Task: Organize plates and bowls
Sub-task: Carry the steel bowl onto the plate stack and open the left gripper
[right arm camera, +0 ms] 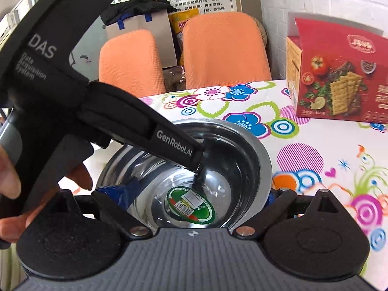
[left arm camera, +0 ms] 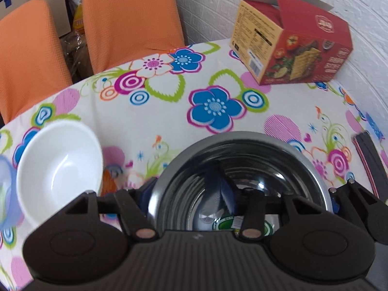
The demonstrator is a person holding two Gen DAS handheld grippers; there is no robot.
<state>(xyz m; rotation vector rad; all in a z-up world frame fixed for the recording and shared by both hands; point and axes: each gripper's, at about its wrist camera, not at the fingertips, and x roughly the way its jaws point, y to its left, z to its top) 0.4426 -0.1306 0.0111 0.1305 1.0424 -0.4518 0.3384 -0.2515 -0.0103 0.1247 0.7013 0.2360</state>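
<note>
A steel bowl (left arm camera: 242, 137) with a green sticker inside stands on the flowered tablecloth, filling the space ahead of both grippers. My left gripper (left arm camera: 242, 194) is open, its blue fingers (left arm camera: 148, 184) spread to either side of the rim. In the right wrist view the left gripper (right arm camera: 197, 167) slants in from the left and its tip dips into the steel bowl (right arm camera: 242, 150). My right gripper (right arm camera: 194, 195) is open too, with one blue finger (right arm camera: 116, 194) over the left rim and the other just outside the right rim. A white bowl (left arm camera: 60, 165) sits upright to the left.
A red cracker box (left arm camera: 291, 41) stands at the back right by the white wall. Two orange chairs (left arm camera: 131, 19) stand behind the table's far edge. A blurred bluish object (left arm camera: 4, 189) shows at the far left. A person's hand (right arm camera: 9, 177) holds the left gripper.
</note>
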